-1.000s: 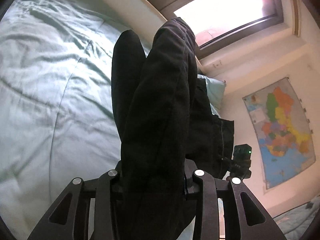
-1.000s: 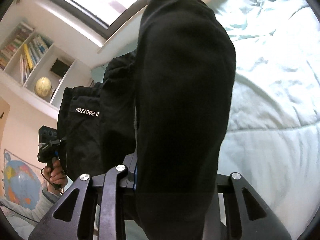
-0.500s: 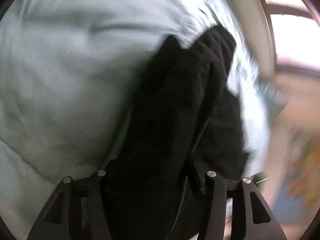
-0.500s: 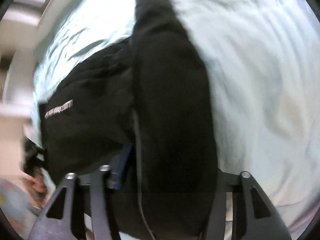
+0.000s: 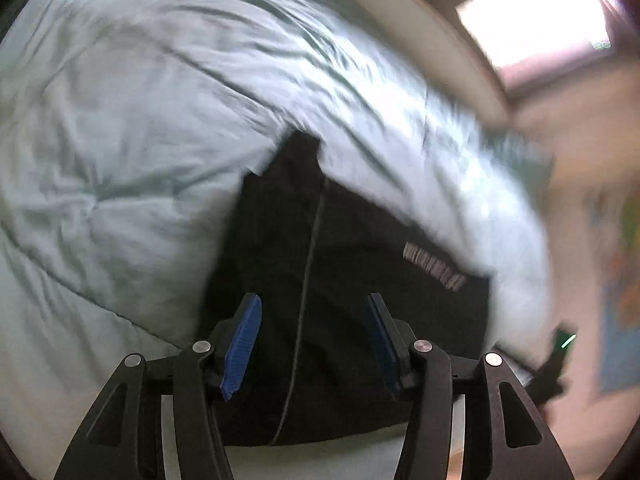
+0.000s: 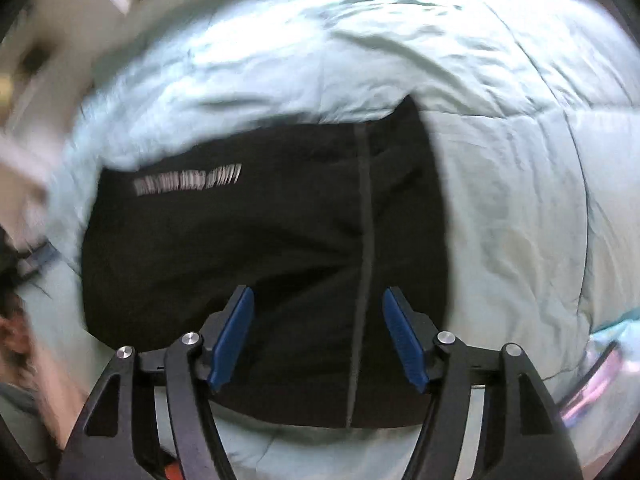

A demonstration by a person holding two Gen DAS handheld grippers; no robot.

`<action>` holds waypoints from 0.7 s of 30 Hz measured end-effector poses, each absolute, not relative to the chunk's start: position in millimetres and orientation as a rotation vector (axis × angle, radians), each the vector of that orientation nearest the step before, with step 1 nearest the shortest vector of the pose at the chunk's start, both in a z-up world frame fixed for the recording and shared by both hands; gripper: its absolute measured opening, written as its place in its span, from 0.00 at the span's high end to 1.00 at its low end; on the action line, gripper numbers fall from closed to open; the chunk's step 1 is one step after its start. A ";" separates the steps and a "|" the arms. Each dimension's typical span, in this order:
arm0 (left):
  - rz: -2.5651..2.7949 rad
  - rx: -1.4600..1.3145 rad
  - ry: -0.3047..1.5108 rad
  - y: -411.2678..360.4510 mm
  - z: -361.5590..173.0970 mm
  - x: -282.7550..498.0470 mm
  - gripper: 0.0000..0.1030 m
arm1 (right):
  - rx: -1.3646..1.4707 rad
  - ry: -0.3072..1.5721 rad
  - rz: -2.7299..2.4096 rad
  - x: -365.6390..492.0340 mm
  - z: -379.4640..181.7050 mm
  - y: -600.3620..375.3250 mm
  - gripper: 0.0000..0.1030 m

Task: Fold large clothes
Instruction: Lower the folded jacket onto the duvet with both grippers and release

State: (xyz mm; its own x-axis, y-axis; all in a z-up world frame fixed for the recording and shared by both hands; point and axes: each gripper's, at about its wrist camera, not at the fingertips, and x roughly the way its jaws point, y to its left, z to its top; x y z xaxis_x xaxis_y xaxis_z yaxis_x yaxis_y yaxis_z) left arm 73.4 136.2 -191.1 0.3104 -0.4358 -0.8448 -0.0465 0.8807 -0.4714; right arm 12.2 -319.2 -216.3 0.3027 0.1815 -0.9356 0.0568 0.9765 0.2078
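Black fabric garment (image 5: 340, 280) with white lettering lay flat, folded, on pale green quilted bedspread (image 5: 120, 140). Left gripper (image 5: 312, 344) hovered above its near edge, blue-padded jaws spread wide, grasping nothing. Right gripper (image 6: 316, 336) likewise above garment (image 6: 260, 260), jaws apart, released. Long axis ran across between grippers; grey seam line pointed away toward narrow far tip. Bedspread (image 6: 520, 160) surrounded garment.

Black garment (image 6: 280, 240) now released flat onto the duvet (image 6: 520, 200), both grippers' jaws newly spread apart, empty.
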 end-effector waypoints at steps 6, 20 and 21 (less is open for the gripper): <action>-0.132 -0.182 1.414 84.6 -277.0 80.3 0.45 | 0.120 1.408 -0.023 10.2 -290.7 -298.7 0.31; -0.218 -0.024 1.210 56.3 -145.4 71.2 0.45 | 0.255 1.298 -0.039 2.1 -195.3 -326.4 0.31; -0.225 -0.013 1.189 50.8 -131.5 69.4 0.45 | 0.257 1.278 -0.038 2.1 -182.6 -324.4 0.31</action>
